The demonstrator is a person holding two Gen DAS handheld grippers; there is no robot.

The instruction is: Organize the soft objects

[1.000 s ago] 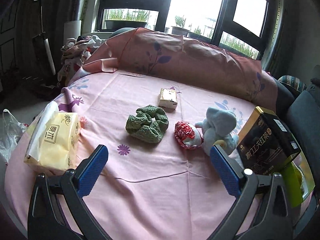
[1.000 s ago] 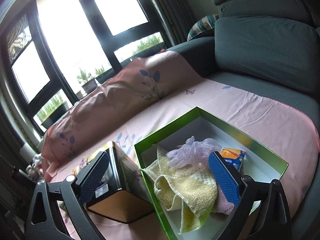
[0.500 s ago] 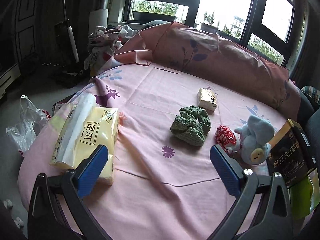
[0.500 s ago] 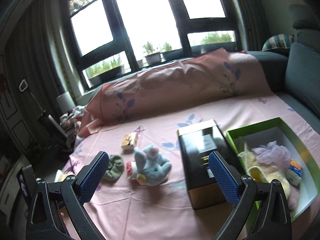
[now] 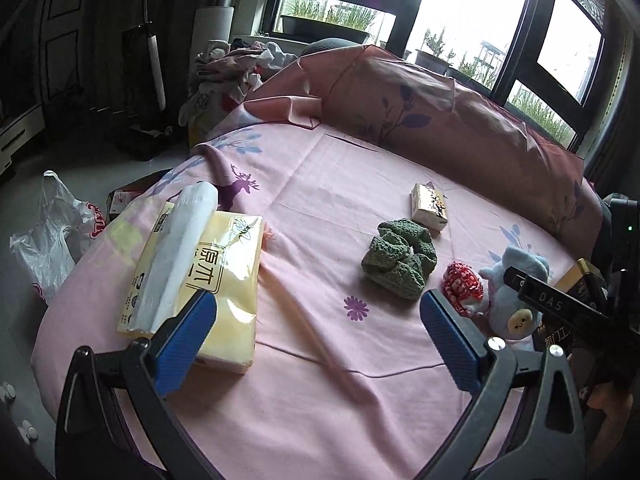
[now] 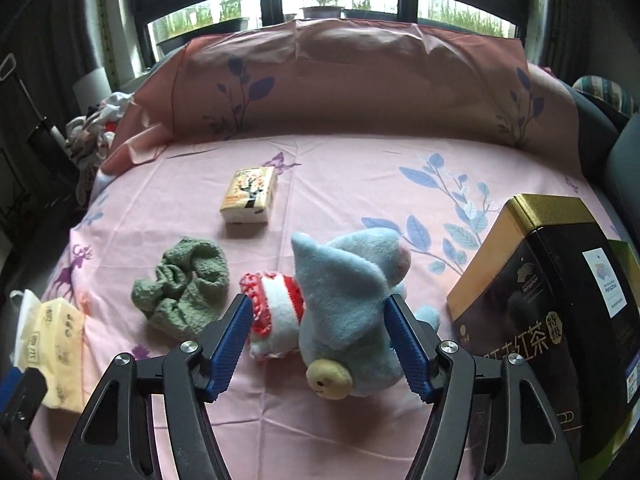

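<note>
Right gripper [image 6: 318, 344] half closed, jaws just narrowing around fuzzy blue plush toy [image 6: 352, 300] with red-and-white knit piece; ribbed blue pads flank its body, firm contact not certain. Left of those jaws, crumpled green knitted cloth [image 6: 182, 290]; beyond, small printed tissue pack [image 6: 249, 195]; right, glossy black-and-gold tin [image 6: 548, 312] close beside the toy. Left gripper [image 5: 318, 340] wide open, empty, above pink floral sheet [image 5: 320, 184]; crinkly yellow tissue pack [image 5: 200, 276] behind its left pad
</note>
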